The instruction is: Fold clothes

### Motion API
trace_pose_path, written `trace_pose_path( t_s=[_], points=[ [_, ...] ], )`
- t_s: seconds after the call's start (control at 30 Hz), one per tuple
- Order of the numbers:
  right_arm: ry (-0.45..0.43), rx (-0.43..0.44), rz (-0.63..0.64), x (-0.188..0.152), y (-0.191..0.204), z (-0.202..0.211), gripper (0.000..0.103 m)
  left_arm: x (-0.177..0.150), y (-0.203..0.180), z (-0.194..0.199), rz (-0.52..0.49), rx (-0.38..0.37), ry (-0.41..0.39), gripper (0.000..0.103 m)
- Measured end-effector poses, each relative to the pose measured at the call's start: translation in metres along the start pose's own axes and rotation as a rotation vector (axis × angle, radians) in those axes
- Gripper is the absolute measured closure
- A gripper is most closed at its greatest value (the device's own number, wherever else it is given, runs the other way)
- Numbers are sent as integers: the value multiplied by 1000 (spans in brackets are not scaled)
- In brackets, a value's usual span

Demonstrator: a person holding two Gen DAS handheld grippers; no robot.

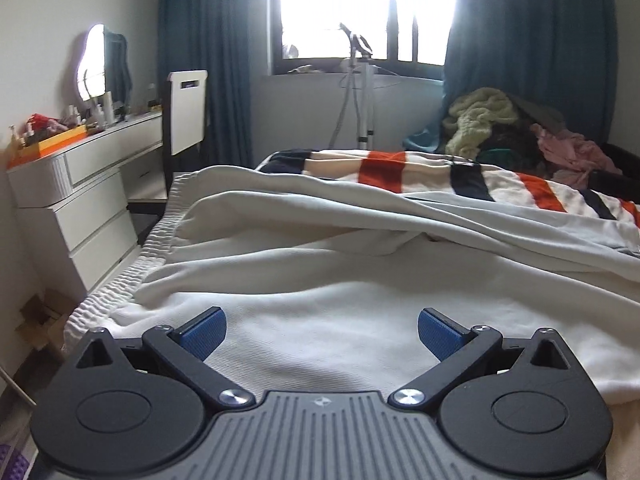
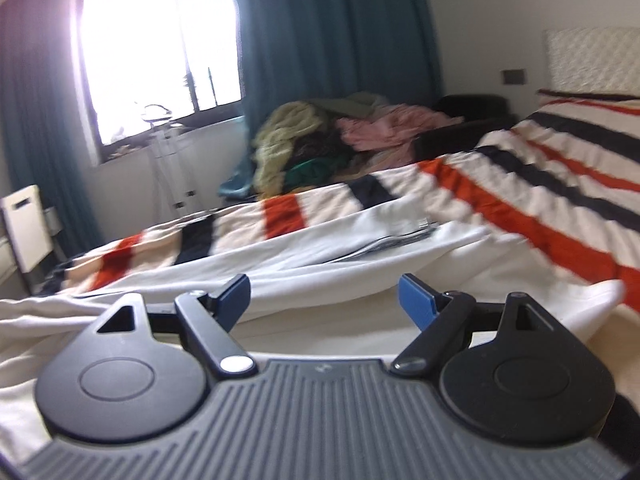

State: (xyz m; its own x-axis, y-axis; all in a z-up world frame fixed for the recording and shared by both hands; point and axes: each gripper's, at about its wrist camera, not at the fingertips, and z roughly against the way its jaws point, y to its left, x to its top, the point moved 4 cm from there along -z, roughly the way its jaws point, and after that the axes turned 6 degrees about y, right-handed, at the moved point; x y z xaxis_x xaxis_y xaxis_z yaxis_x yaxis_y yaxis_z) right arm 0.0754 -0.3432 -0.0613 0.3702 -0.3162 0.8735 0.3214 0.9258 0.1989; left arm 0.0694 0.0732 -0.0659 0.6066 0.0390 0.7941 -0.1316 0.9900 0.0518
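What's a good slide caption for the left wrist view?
Open left gripper above white garment on striped bed.

No readable text, label or number shows in either view; the right wrist view is blurred.

One white garment (image 1: 320, 248), one striped blanket (image 1: 400, 168), one clothes pile (image 1: 520, 132).

Seen from the left gripper (image 1: 322, 334), blue pads spread wide apart with nothing between them, above white trousers (image 1: 320, 264) lying rumpled on a striped blanket (image 1: 384, 168), elastic waistband (image 1: 132, 276) at left. White dresser (image 1: 96, 196) further left; clothes pile (image 1: 516, 128) at far right, below a bright window (image 1: 360, 8).
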Motion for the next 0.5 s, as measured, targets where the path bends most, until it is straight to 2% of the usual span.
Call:
trace_pose_path(
  t_s=[0.13, 0.27, 0.37, 0.5],
  points=[
    [-45, -62, -69, 6, -20, 3, 20, 11, 10, 1, -46, 53, -26, 0],
    [-43, -89, -112, 9, -33, 5, 20, 26, 24, -5, -27, 69, 11, 0],
    [-1, -108, -93, 8, -34, -1, 20, 36, 46, -10, 42, 76, 49, 0],
    [47, -133, -76, 6, -34, -6, 20, 39, 86, -17, 213, 98, 126, 1]
  ],
)
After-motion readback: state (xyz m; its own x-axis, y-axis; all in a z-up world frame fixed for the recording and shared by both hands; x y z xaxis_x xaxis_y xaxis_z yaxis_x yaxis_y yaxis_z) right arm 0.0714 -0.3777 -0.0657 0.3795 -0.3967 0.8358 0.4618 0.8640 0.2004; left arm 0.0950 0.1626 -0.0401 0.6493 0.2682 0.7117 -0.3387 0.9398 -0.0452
